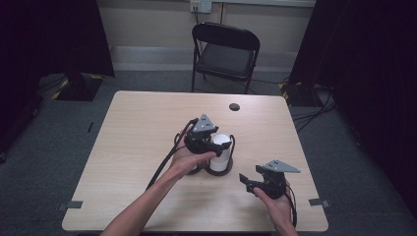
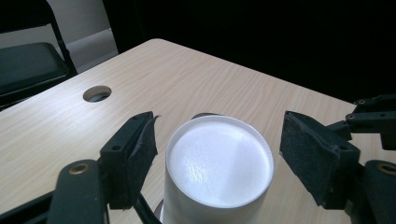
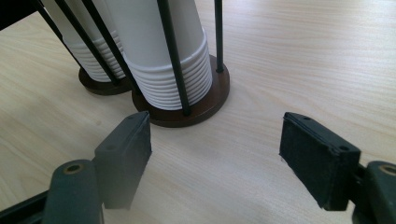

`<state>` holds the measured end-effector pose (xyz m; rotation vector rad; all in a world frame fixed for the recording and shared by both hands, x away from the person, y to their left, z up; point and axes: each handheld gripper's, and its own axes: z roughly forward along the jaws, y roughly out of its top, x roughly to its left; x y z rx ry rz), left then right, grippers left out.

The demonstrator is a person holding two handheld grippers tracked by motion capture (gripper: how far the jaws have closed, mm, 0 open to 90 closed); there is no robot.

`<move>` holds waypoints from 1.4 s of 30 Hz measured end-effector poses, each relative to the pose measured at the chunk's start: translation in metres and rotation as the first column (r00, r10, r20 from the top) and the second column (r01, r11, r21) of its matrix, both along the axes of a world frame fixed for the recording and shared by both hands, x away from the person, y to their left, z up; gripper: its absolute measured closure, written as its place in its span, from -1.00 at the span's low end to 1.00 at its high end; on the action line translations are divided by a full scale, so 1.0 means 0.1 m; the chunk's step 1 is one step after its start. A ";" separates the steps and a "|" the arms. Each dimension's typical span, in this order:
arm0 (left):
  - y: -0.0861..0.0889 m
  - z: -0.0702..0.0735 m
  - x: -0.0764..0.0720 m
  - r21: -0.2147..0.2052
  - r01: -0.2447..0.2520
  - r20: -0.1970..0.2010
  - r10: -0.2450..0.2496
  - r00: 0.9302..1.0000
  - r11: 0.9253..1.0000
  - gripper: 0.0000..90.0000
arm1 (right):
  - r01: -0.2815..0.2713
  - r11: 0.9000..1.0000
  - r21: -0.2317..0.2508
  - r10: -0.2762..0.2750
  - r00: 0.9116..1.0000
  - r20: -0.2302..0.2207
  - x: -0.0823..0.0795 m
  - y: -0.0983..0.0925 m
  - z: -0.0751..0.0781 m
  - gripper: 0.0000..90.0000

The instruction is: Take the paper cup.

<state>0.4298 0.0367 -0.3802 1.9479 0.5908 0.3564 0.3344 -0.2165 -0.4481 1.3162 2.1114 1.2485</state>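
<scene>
A stack of white paper cups [image 1: 222, 153], bottoms up, stands in a black wire holder with a round dark base [image 1: 219, 170] at the table's middle. My left gripper [image 1: 222, 143] is open around the top of the stack, one pad on each side of the top cup [image 2: 219, 163], with small gaps between pads and cup. In the right gripper view this stack [image 3: 159, 42] rests on its base [image 3: 212, 95], and a second cup stack [image 3: 88, 46] stands in its own holder behind it. My right gripper [image 3: 217, 140] is open just above the table [image 3: 289, 56], nothing between its pads, short of the holder.
A round cable hole [image 1: 234, 106] lies in the table's far side. A black folding chair [image 1: 223, 49] stands beyond the far edge. My right gripper [image 1: 247, 183] is near the front right corner, and its body [image 2: 373, 116] shows at the left gripper view's right edge.
</scene>
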 end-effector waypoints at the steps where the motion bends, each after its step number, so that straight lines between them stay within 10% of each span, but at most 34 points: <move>1: 0.00 0.00 0.00 0.000 0.000 0.000 0.000 1.000 1.000 -0.39 | 0.000 1.000 0.000 0.000 1.000 0.000 0.00 0.00 0.00 -0.44; 26: -0.07 -0.10 -0.01 0.084 -0.004 0.007 0.004 1.000 0.996 -0.26 | -0.005 1.000 0.000 0.005 1.000 -0.009 0.02 0.00 -0.01 -0.44; 42: -0.02 -0.06 0.02 0.029 0.010 -0.002 -0.010 1.000 1.000 -0.24 | -0.004 1.000 -0.005 0.004 1.000 -0.010 0.02 0.00 -0.01 -0.44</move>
